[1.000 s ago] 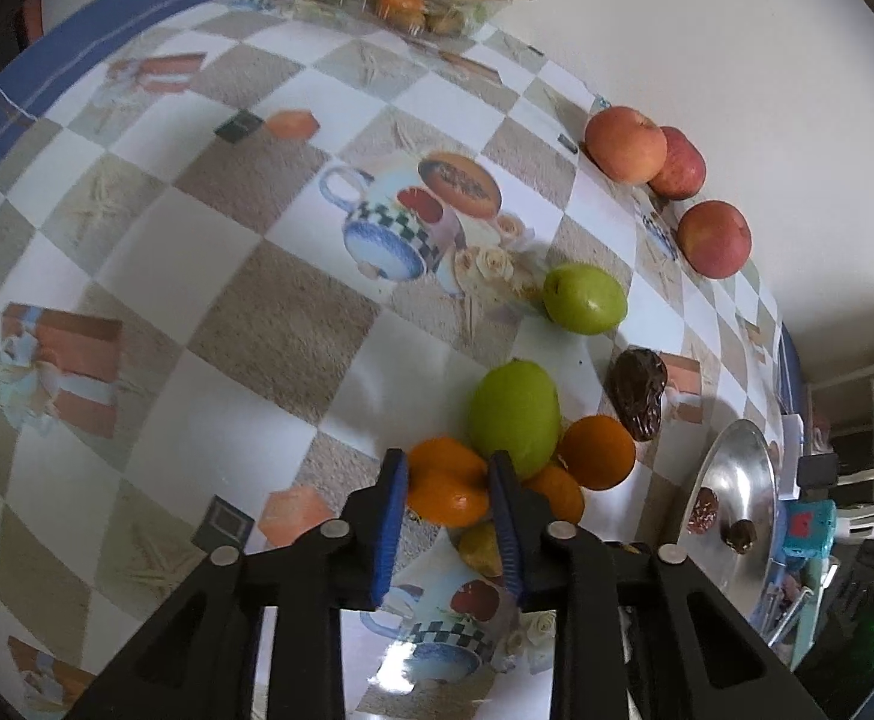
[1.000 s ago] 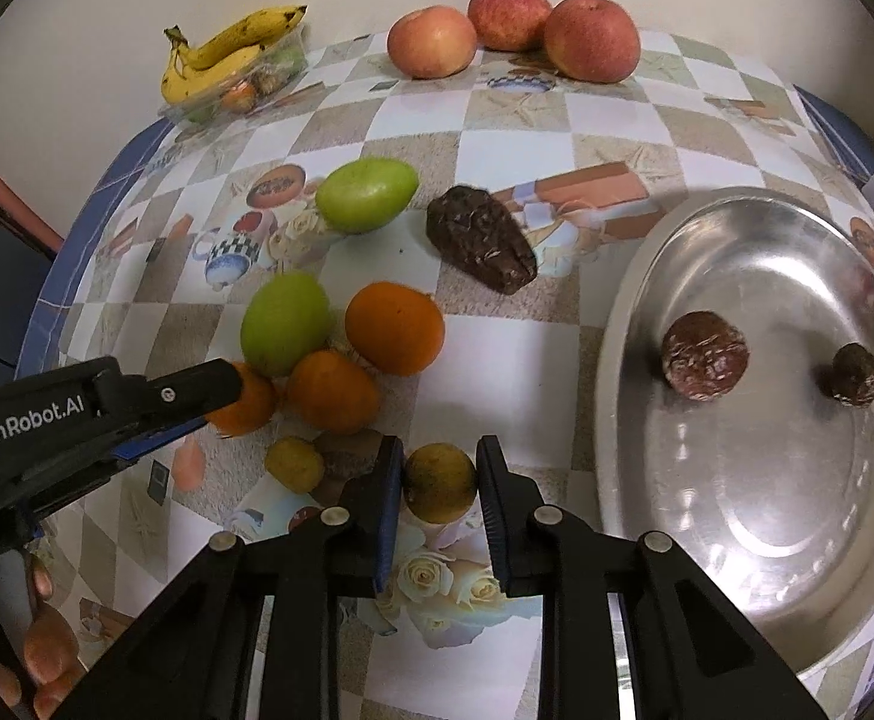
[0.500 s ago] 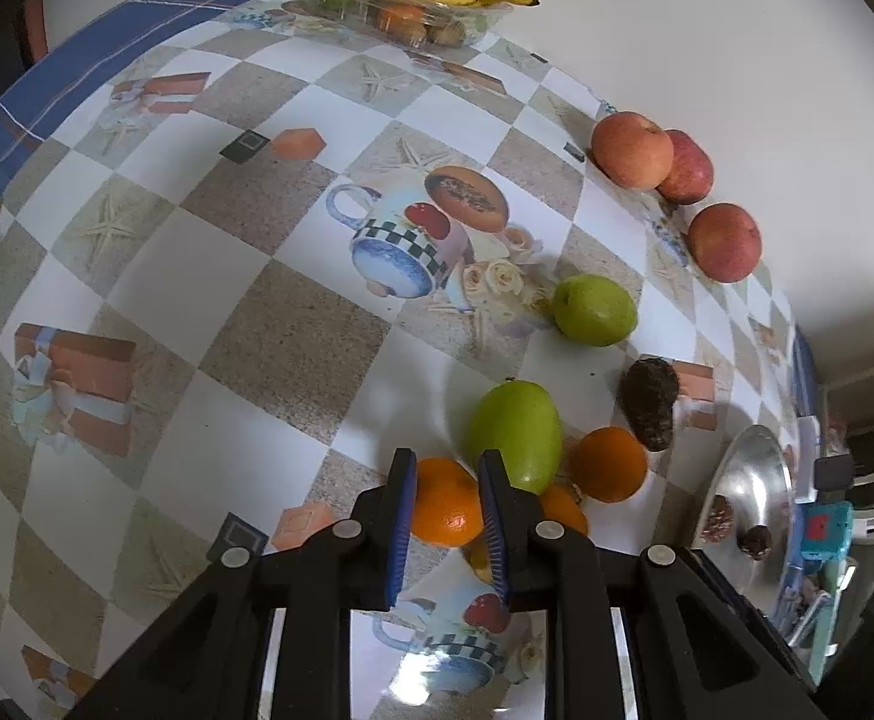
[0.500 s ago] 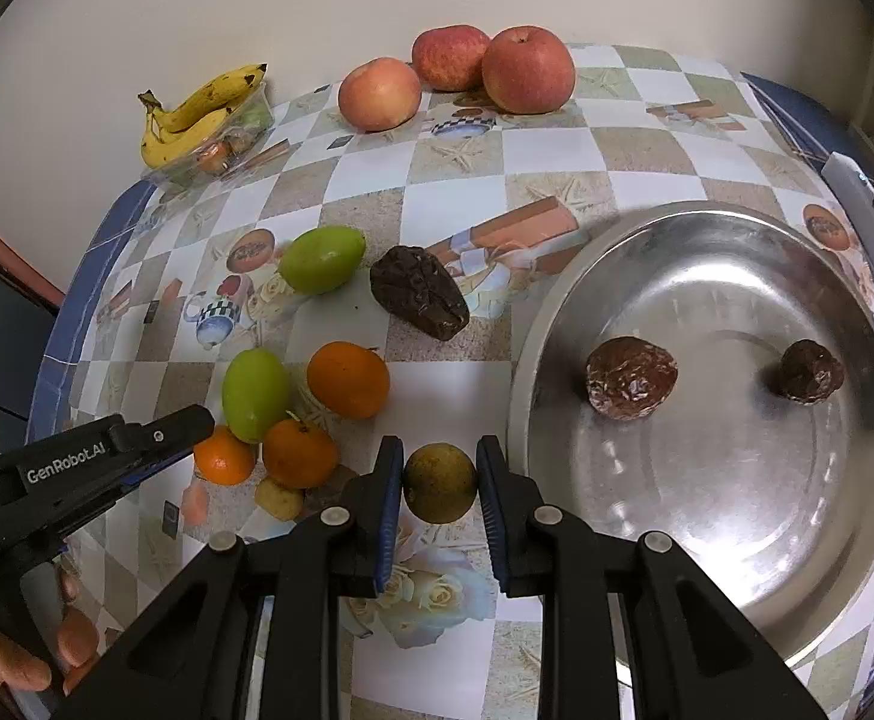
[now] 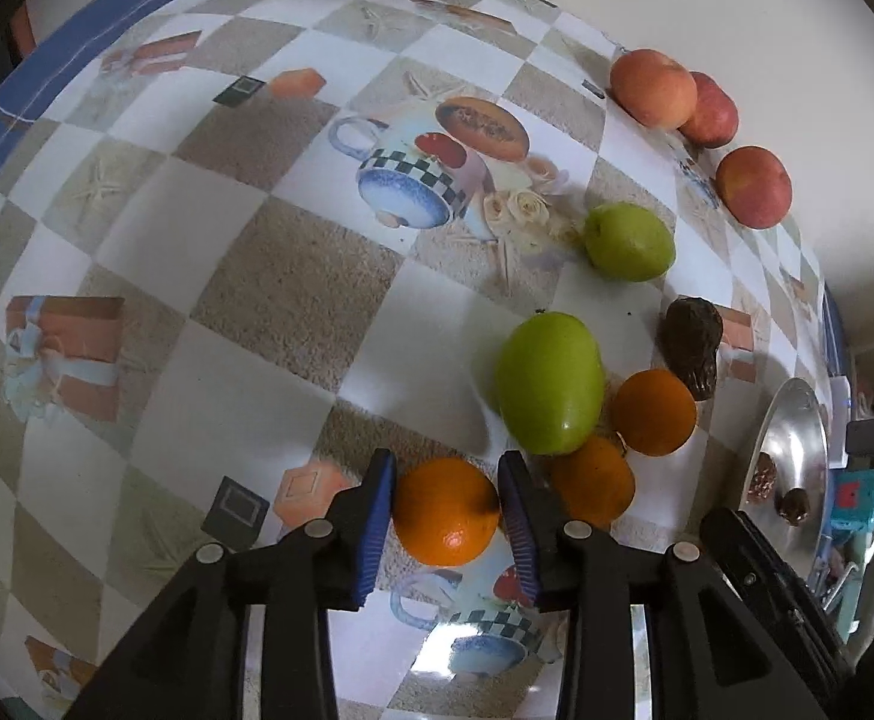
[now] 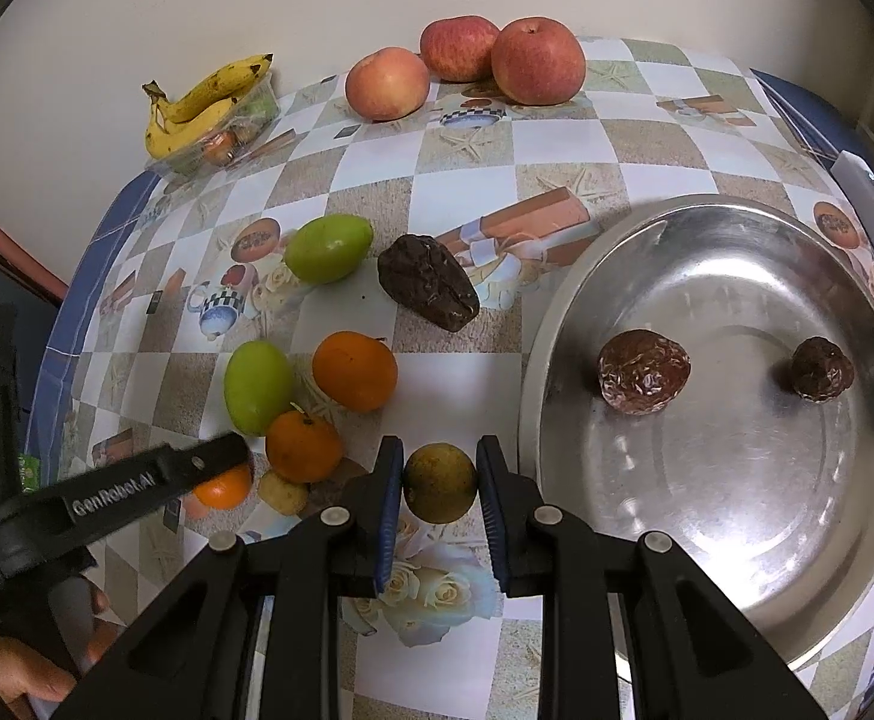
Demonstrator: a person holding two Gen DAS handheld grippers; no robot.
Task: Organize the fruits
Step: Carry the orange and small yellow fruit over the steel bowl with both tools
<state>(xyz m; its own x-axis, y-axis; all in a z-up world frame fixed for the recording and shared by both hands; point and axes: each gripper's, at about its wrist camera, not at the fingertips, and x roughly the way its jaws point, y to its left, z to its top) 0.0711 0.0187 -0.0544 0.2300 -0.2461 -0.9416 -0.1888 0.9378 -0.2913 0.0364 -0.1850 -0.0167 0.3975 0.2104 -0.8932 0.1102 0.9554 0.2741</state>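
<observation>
Orange (image 5: 444, 511) between left claw (image 5: 446, 510) pads

The right claw (image 6: 440, 483) pinches a dull green-brown fruit (image 6: 440, 482) above the table (image 6: 557, 138). At three o'clock, a steel bowl (image 6: 737, 540) holds two wrinkled brown fruits (image 6: 644, 371). At nine o'clock, the left claw (image 6: 221, 457) reaches over a small orange (image 6: 224, 489). Apples (image 6: 536, 60) sit at twelve.
</observation>
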